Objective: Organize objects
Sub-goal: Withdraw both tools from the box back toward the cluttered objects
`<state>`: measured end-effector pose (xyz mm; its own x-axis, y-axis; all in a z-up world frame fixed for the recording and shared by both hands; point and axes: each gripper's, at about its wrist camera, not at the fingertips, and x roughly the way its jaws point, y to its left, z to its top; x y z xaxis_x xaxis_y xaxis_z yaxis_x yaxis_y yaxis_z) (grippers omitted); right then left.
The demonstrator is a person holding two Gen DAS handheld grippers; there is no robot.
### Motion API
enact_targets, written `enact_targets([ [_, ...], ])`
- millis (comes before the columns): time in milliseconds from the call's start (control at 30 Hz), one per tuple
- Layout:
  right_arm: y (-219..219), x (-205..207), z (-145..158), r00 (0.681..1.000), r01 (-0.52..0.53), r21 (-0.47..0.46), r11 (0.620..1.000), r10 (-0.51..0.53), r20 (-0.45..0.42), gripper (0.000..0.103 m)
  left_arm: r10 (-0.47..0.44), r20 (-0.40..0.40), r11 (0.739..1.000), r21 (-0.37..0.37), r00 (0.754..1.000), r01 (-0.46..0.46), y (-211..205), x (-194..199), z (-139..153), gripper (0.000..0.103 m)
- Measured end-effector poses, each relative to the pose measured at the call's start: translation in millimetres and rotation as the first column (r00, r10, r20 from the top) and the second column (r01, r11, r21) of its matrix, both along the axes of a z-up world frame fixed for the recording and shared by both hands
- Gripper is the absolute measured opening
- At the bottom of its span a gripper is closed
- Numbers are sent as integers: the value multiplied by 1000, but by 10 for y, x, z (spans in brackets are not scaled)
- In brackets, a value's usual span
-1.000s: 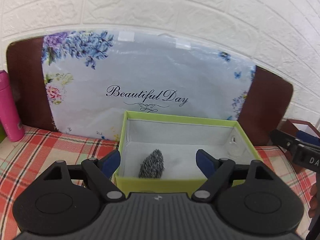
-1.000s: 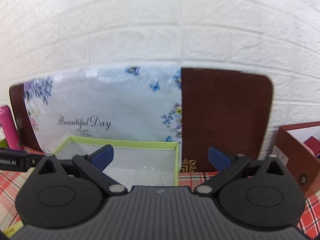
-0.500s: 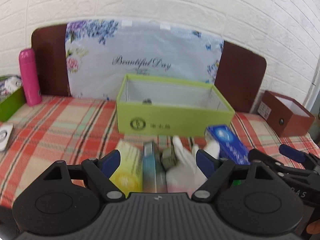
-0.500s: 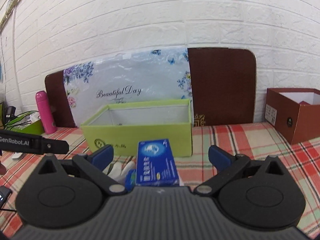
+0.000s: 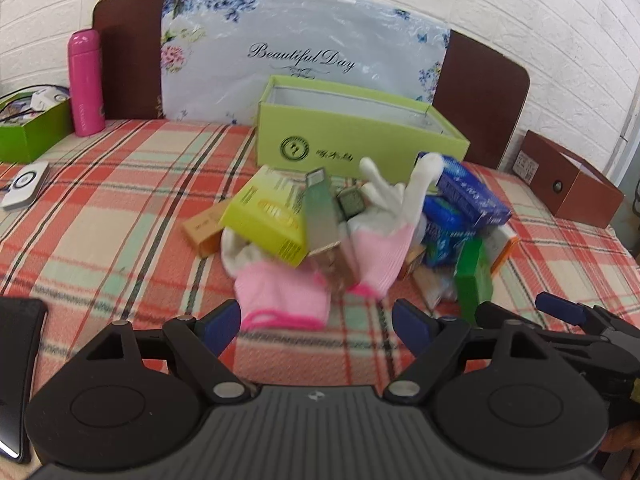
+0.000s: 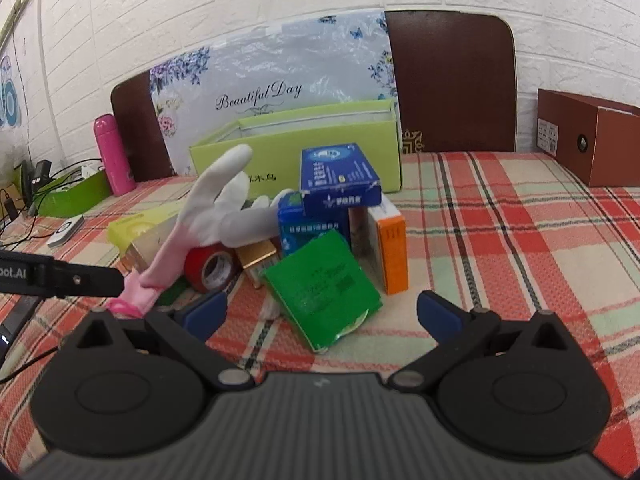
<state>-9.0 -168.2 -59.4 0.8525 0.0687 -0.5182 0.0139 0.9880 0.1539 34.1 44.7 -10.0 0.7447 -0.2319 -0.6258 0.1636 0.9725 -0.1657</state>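
Surface: bed or table under a red, green and cream plaid cloth [image 5: 120, 208].
Storage box: lime-green open box [image 5: 360, 148] at the back of the cloth, in front of a flowered bag [image 5: 304, 48] printed "Beautiful Day" that leans on a brown board [image 6: 452, 80].
Pile: loose things heaped together on the cloth in front of the green box, between it and both grippers.
Pile, left side: yellow-green carton [image 5: 268, 216] tilted on a white and pink glove [image 5: 280, 296]; small tan box [image 5: 202, 228] just beside it.
Pile, middle: second white and pink glove [image 5: 384, 248] with fingers sticking up; a grey-green slim box [image 5: 320, 216] leaning against it.
Pile, right side: dark blue box [image 6: 336, 176] on top of a lighter blue box [image 6: 312, 224]; orange and white box [image 6: 388, 248] upright beside them; flat green box [image 6: 324, 284] leaning in front; red tape roll [image 6: 210, 268] under the glove.
Left gripper [image 5: 316, 320]: jaws wide apart, nothing between them, short of the pink glove cuff.
Right gripper [image 6: 320, 312]: jaws wide apart, empty, the green box's lower corner just ahead of the gap.
Surroundings: pink bottle [image 5: 84, 84] at back left; brown box [image 6: 592, 140] at far right.
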Motion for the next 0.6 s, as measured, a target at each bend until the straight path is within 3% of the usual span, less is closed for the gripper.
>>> enact_targets([
  [300, 6, 19, -82, 1000, -6, 19, 1000, 7, -29, 103, -13, -47, 999, 35, 999, 14, 145, -208, -54, 86],
  [433, -12, 40, -117, 999, 0, 26, 1000, 2, -45, 103, -76, -5, 997, 32, 997, 76, 167, -322, 60, 86],
  [600, 2, 67, -160, 998, -6, 42, 999, 8, -66, 103, 5, 40, 1000, 7, 999, -5, 330, -137, 244, 86],
])
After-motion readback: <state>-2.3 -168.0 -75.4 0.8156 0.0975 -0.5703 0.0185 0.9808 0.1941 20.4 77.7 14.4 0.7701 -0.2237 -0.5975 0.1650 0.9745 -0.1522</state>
